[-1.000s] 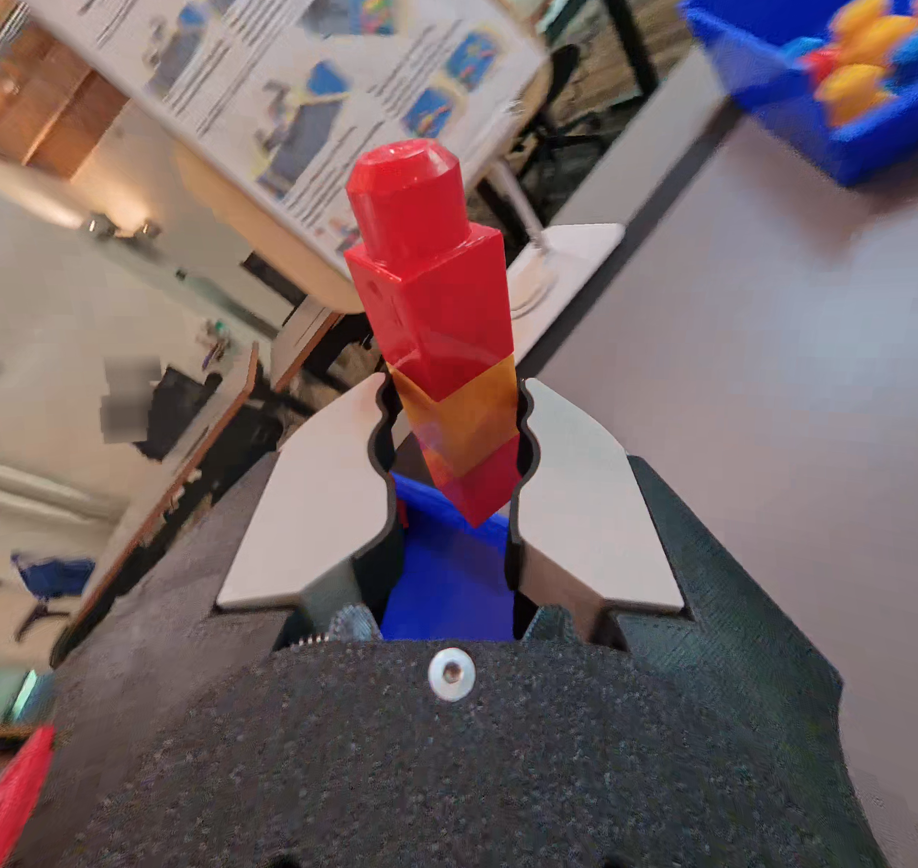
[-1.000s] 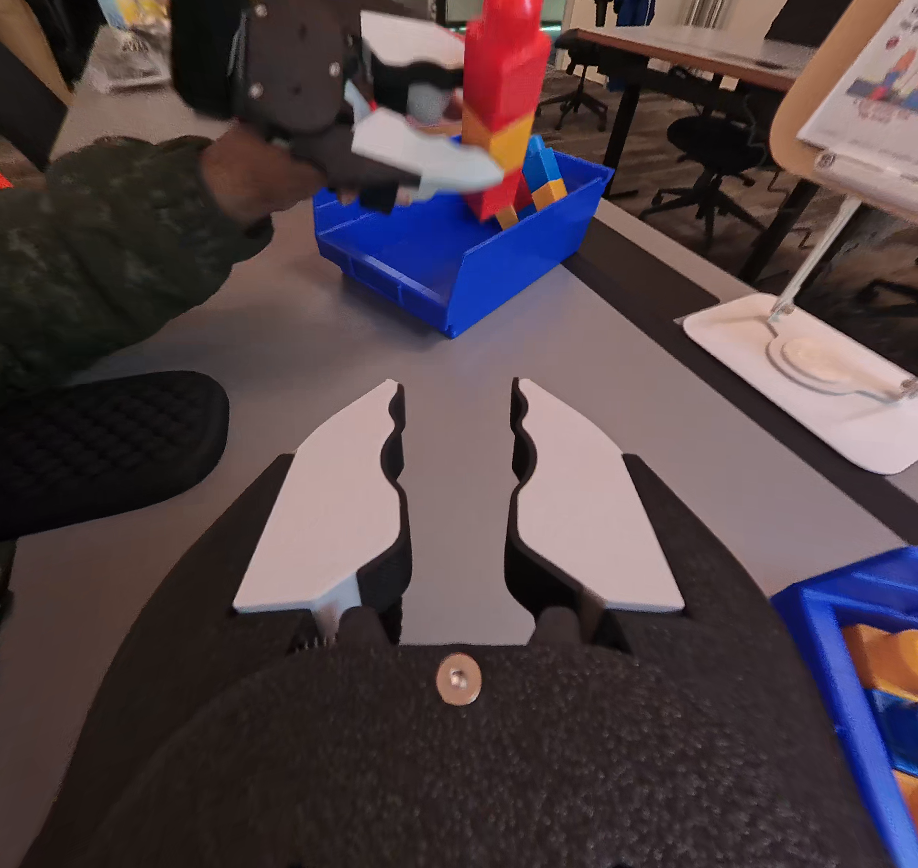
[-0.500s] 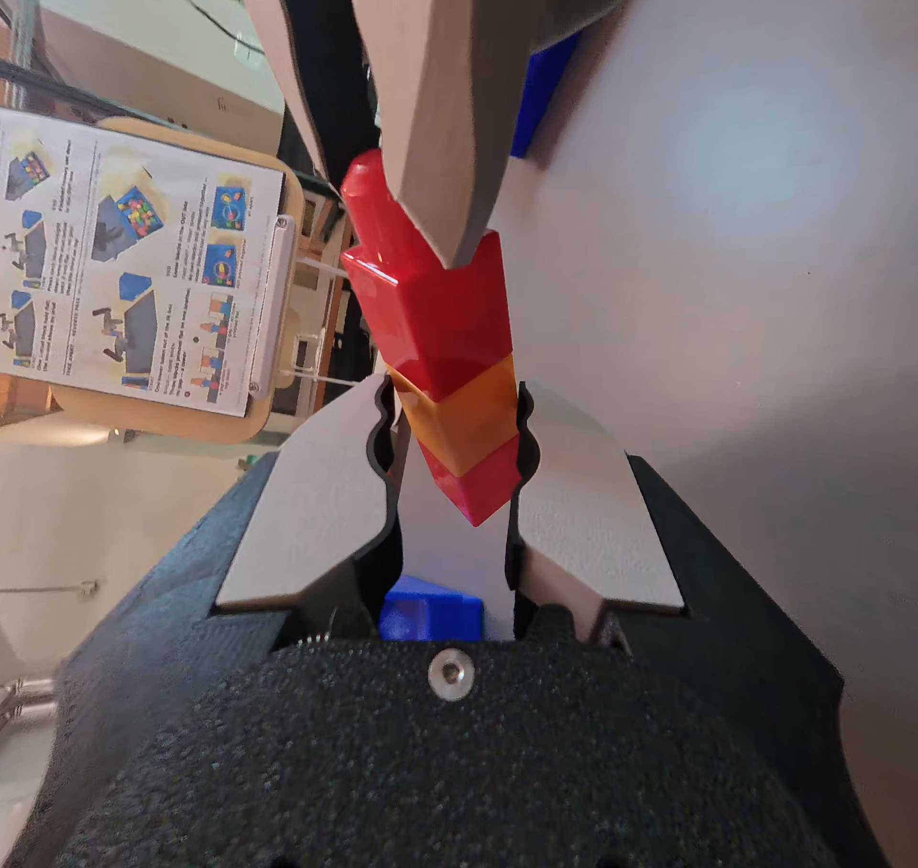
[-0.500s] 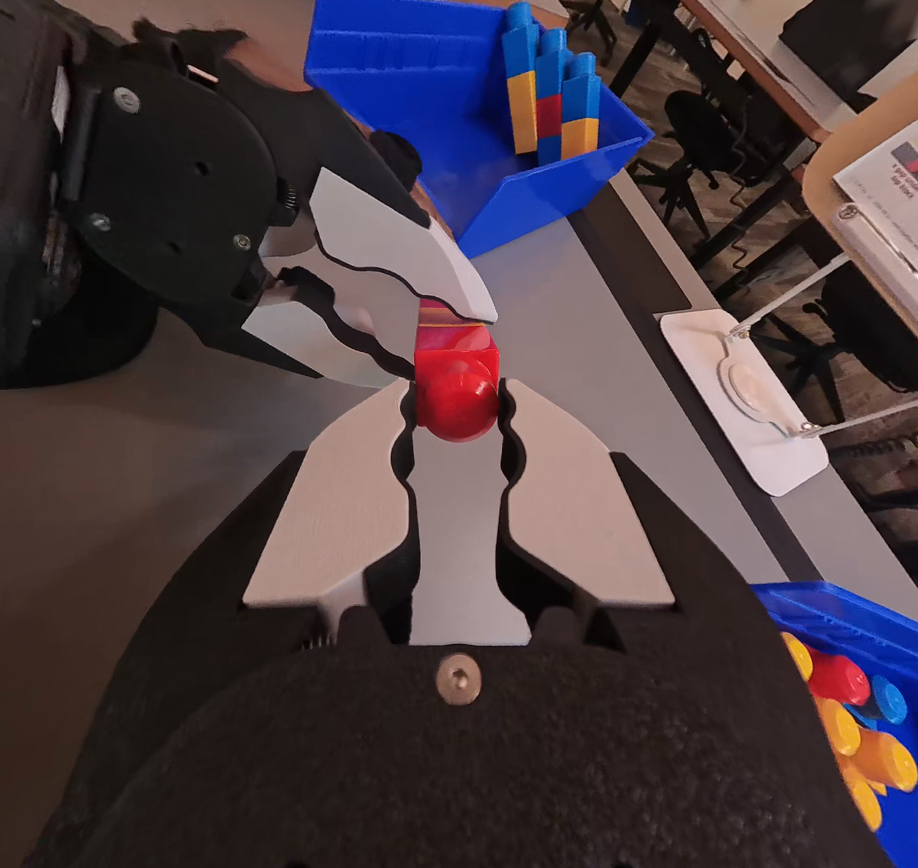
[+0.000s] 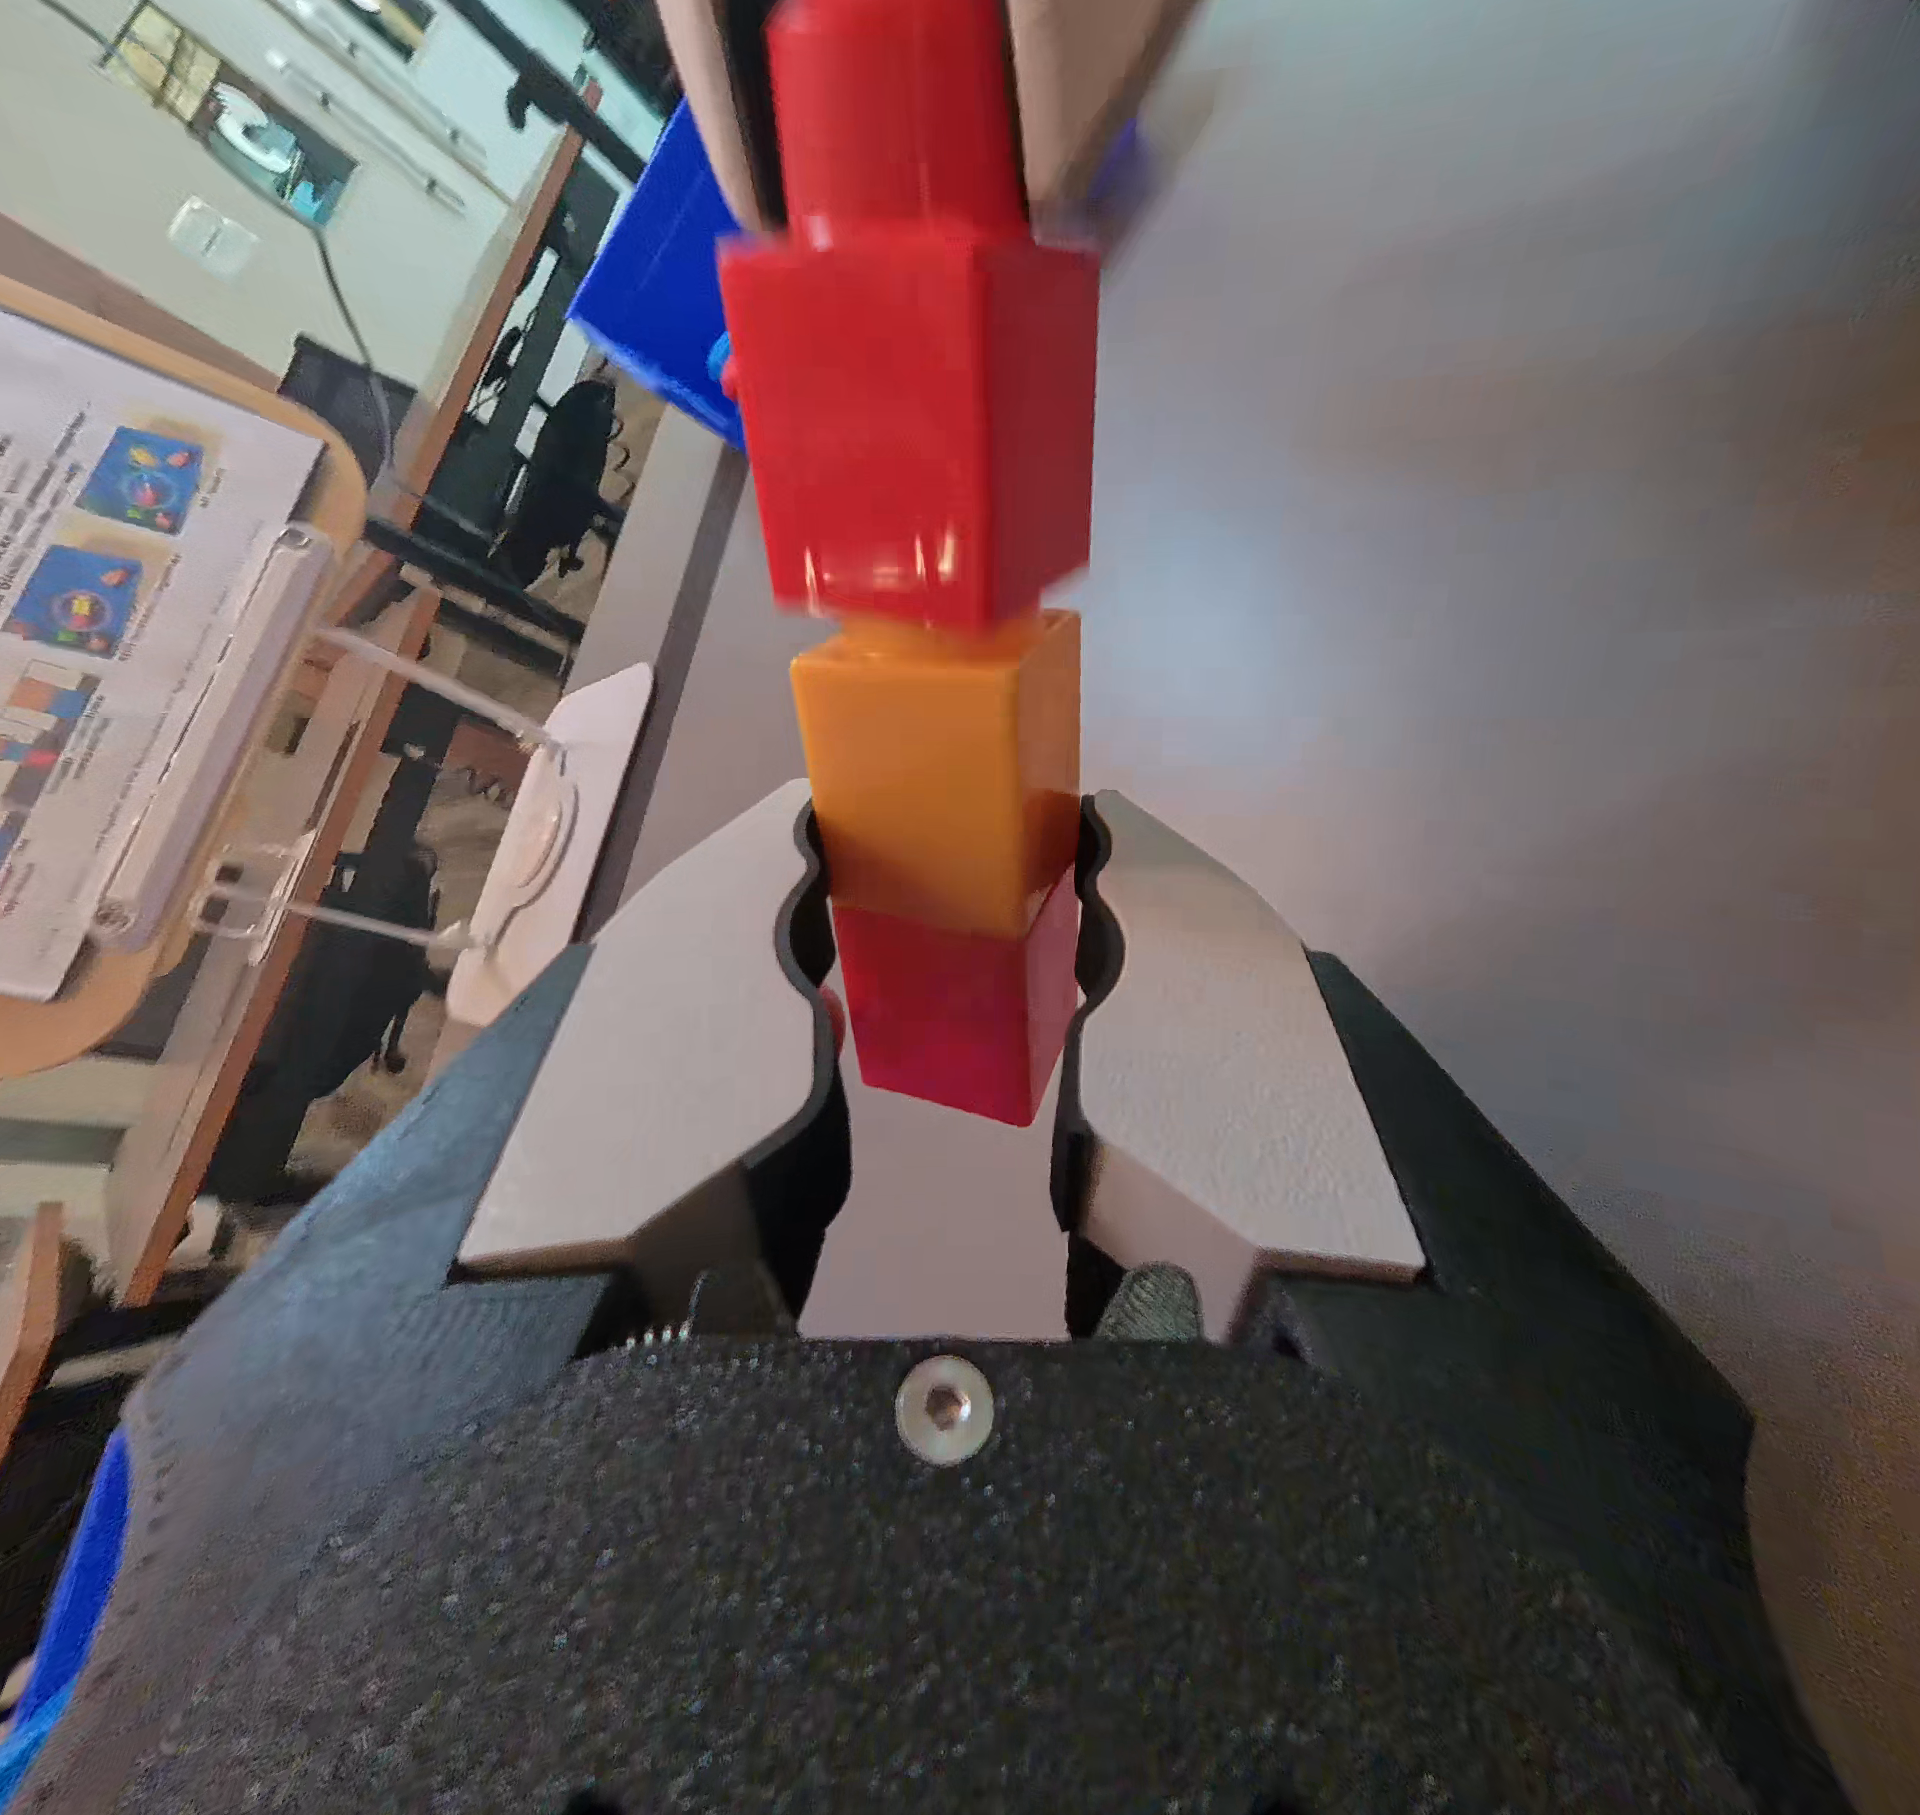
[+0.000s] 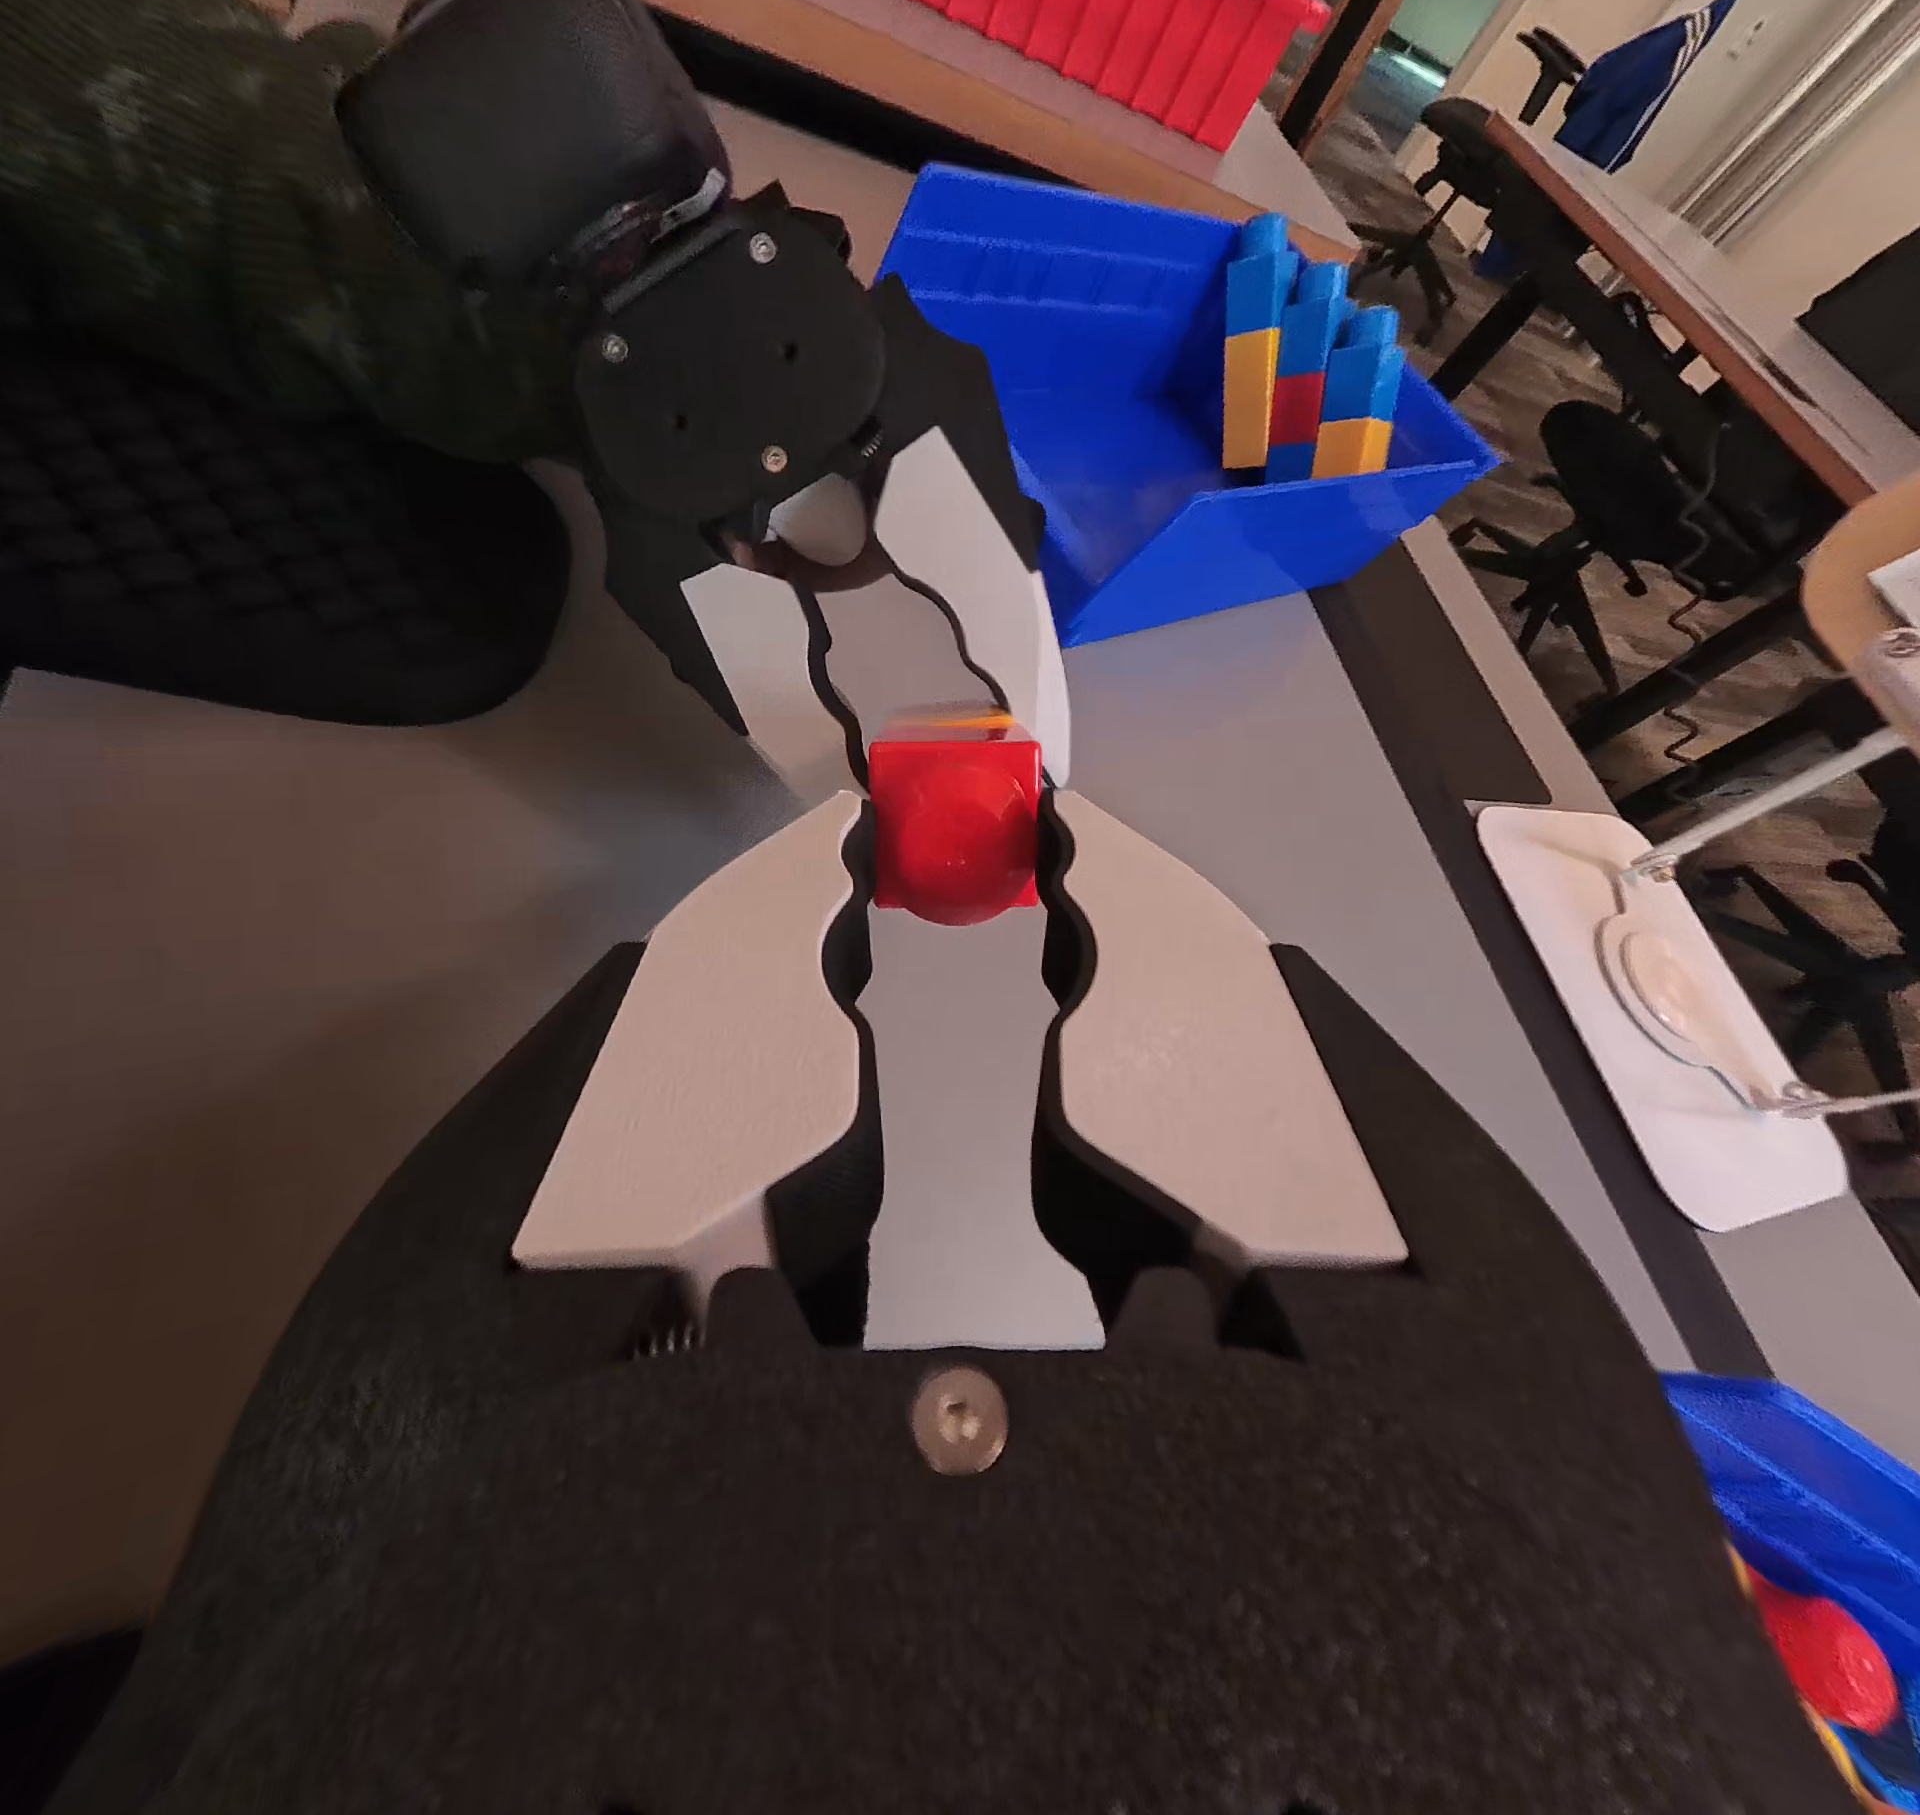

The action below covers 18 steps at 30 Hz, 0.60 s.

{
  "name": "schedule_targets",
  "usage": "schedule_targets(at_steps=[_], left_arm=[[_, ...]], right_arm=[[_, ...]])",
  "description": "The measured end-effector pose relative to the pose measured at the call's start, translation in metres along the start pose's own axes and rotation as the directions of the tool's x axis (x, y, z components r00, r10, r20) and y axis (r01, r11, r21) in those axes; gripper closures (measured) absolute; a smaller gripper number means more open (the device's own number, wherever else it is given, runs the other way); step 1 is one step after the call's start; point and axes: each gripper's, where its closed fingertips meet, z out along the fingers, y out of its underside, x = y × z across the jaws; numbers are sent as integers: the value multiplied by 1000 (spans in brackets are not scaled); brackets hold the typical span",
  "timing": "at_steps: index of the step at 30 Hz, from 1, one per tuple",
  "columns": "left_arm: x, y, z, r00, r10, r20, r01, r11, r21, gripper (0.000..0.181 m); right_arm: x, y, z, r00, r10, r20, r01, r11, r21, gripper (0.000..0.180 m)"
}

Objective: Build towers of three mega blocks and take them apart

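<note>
Take-apart step: the left gripper [image 5: 945,918] jaws clench the tower's [image 5: 935,778] lower orange and red blocks above the desk [image 6: 312,934], while the right gripper [image 6: 951,846] jaws grasp the top red block [image 6: 951,825], already parting. Next, probably a straight pull apart. At 1 o'clock in the right view, a blue bin [image 6: 1247,550] holds finished towers [image 6: 1309,373]; another bin [image 6: 1808,1495] at 4 o'clock holds loose blocks.

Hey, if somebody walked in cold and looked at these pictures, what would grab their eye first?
The tower, red, orange, red, held in mid-air between the left gripper and right gripper, each gripping one end. The top red block is just parting from the orange block. Behind, a blue bin holds finished towers.
</note>
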Motion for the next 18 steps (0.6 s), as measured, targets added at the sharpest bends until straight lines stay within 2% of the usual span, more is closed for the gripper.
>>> schedule_targets(at_steps=[2,4,5,7,9,11,13,15,18], left_arm=[[-6,19,0,999,39,25,-36,994,-105,137],[-7,27,0,1000,-9,28,12,996,-93,137],[-10,30,-1,999,-30,32,33,995,-93,137],[-17,29,-2,997,-57,55,61,995,-79,137],[-21,24,-2,994,-87,61,90,995,-49,137],[-23,22,-2,993,-90,71,93,995,-38,137],[-22,22,-3,994,-76,79,80,996,-40,137],[-20,21,-4,994,-76,80,79,996,-34,137],[-21,21,-6,992,-99,78,101,995,-22,137]], right_arm=[[17,-15,-22,999,34,-34,-32,997,75,150],[51,-29,-59,989,70,-133,-52,989,136,150],[75,-29,-80,971,73,-228,-45,991,125,150],[128,-15,-120,905,70,-420,-61,998,34,150],[180,25,-150,832,39,-554,-160,972,-173,150],[218,90,-168,810,29,-586,-325,853,-409,150],[242,155,-176,808,65,-585,-455,701,-550,150],[246,206,-170,816,168,-553,-537,575,-617,150],[241,252,-157,814,278,-511,-580,446,-681,149]])
